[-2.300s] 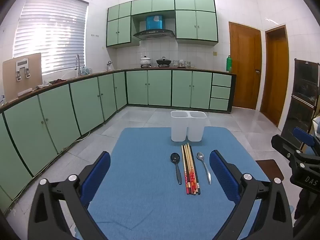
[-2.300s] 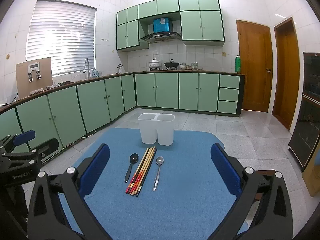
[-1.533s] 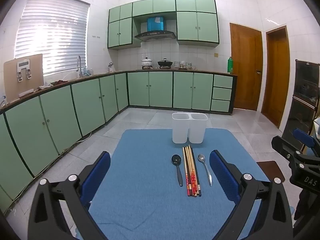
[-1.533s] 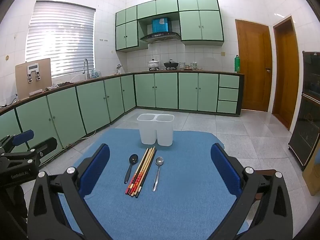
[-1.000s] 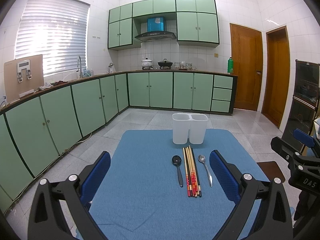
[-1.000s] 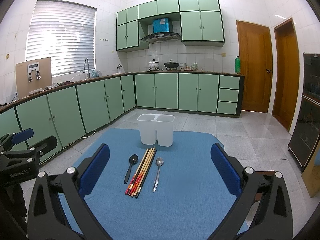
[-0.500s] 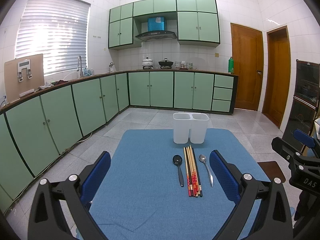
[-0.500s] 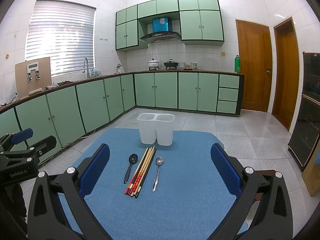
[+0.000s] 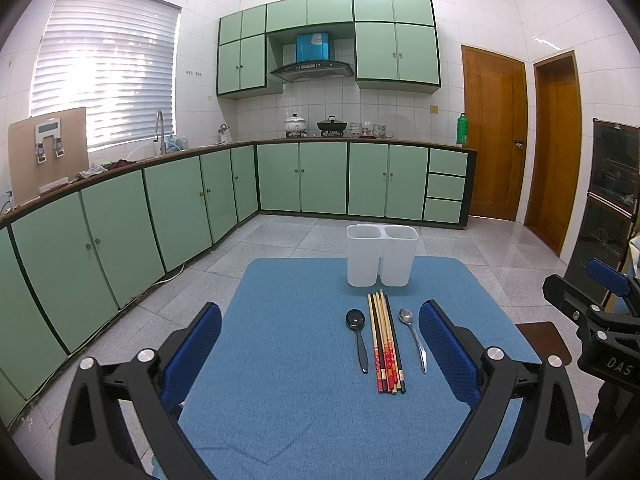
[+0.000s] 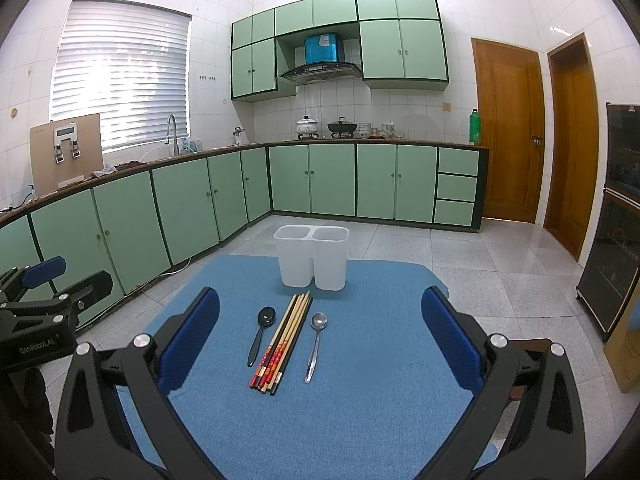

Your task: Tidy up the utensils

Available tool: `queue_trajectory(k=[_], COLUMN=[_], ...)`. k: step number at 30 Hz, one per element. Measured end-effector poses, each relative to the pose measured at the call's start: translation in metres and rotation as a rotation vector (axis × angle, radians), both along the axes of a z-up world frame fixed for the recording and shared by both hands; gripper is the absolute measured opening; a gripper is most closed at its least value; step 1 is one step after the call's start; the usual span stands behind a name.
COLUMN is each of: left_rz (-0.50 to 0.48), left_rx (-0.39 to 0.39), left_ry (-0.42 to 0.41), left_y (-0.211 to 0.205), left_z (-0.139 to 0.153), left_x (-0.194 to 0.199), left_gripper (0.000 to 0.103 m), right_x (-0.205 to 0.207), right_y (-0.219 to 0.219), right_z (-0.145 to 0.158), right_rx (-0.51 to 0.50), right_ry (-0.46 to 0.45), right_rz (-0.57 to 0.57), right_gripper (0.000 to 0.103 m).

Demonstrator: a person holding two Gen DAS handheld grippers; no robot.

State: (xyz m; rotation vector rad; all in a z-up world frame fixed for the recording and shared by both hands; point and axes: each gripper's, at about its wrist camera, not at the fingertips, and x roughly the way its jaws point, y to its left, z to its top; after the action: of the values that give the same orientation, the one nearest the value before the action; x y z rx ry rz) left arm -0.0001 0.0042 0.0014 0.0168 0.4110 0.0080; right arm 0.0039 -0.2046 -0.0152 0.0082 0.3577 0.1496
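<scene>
Lying bundled, red-ended chopsticks (image 10: 282, 345), flanking spoons

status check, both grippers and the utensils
Left hand-held gripper open, empty; right hand-held gripper same. Chopsticks, black spoon, metal spoon flat on mat; white holder empty. Path unobstructed.

- You're in a home kitchen.
- Green base cabinets (image 9: 180, 208) run in an L along two walls under a dark counter; matching wall cabinets (image 9: 394, 50) hang above.
- Range hood (image 9: 312, 69) sits over a stove with a white pot (image 9: 295, 124) and a black wok (image 9: 332, 124).
- Sink tap (image 9: 160, 130) stands under the window blinds (image 9: 106, 84).
- White wall tiles, grey floor tiles (image 9: 280, 236), two wooden doors (image 9: 494, 136).
- Your blue-covered worktop (image 9: 288, 380) carries a white utensil holder (image 9: 382, 254), spoons and chopsticks (image 9: 386, 344).
</scene>
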Motion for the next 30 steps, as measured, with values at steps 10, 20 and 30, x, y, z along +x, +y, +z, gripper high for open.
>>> queue_trajectory(k=[10, 20, 30], left_rz=[0.002, 0.008, 0.027], left_rx=[-0.001, -0.003, 0.011], left_ry=[0.000, 0.013, 0.067], left_y=[0.002, 0.006, 0.009], left_z=[-0.002, -0.009, -0.023], left_x=[0.002, 0.011, 0.042], left_gripper=[0.097, 0.097, 0.097], right_x=[0.001, 0.012, 0.056], right_y=[0.000, -0.001, 0.000], right_z=[-0.001, -0.007, -0.025], right_rx=[0.000, 0.003, -0.023], right_ry=[0.002, 0.019, 0.094], right_rz=[-0.002, -0.007, -0.032], right_gripper=[0.098, 0.098, 0.098])
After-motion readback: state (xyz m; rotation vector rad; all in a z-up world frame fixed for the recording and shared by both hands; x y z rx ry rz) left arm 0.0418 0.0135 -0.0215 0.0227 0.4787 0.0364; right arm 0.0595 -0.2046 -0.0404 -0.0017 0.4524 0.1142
